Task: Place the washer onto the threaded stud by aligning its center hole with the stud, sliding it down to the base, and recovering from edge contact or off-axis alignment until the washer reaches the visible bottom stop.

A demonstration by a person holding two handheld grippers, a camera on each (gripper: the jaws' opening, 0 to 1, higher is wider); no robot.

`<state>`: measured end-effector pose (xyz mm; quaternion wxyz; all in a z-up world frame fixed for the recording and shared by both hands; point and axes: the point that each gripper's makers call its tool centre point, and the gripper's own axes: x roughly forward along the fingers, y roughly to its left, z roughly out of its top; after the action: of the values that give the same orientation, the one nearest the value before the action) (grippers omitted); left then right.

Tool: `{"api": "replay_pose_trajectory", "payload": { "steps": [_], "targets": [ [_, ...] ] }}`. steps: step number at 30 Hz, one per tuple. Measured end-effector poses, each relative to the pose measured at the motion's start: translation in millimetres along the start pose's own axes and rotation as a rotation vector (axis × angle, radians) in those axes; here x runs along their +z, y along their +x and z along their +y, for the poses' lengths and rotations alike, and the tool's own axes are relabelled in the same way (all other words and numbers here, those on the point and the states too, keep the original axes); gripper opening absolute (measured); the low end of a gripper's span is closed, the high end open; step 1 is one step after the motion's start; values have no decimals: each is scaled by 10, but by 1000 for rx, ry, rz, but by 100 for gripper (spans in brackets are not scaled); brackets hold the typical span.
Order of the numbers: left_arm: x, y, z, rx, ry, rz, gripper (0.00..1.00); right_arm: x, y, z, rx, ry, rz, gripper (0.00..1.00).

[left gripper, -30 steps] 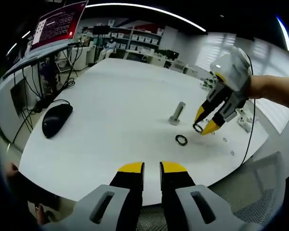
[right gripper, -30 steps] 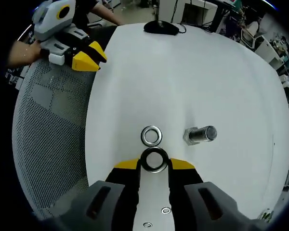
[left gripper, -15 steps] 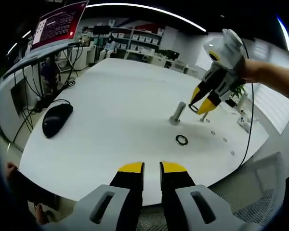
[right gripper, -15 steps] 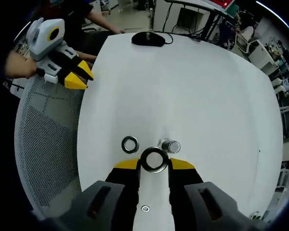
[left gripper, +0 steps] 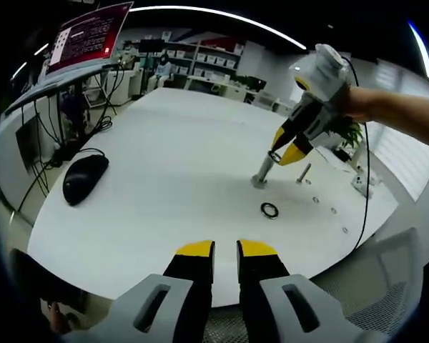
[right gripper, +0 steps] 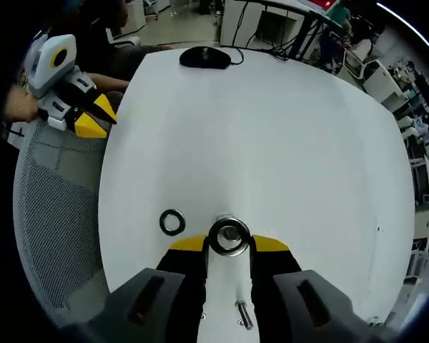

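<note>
Over the stud (left gripper: 263, 171), at six o'clock in the right gripper view — washer (right gripper: 229, 236) pinched by its rim between the right gripper (right gripper: 229, 244) jaws, thin, stiff, slippery, light; left gripper (left gripper: 225, 249) jaws nearly closed, empty.

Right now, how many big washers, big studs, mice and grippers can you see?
Big washers: 2 (held, loose)
Big stud: 1
Mouse: 1
Grippers: 2 (left gripper, right gripper)
Total: 6

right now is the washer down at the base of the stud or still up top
Up top. The right hand-held gripper holds the washer at the tip of the upright stud, well above its base on the table.
</note>
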<state>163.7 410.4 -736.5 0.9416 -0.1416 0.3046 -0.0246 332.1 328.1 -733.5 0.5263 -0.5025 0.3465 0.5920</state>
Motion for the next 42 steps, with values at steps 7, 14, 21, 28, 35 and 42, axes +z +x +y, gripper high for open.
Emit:
{"api": "replay_pose_trajectory", "payload": {
  "steps": [7,14,21,28,35,42],
  "targets": [
    [13,-1,-6,-8,-5,-14,9,-7,111,-33,13,-4,25,23],
    [3,1,-13,-16,-2,-9,8,-88,367,-23,32,-14,70,23],
    [-4,2,14,-11,-10,-8,8,-145,539,-8,48,-9,96,23],
    [-14,6,22,-14,-12,-5,7,-177,588,21,65,-30,82,25],
    [-10,1,18,-13,-15,-8,7,-247,492,98,23,31,35,34],
    [-14,5,23,-13,-18,-5,7,-337,392,195,6,111,-24,36]
  ]
}}
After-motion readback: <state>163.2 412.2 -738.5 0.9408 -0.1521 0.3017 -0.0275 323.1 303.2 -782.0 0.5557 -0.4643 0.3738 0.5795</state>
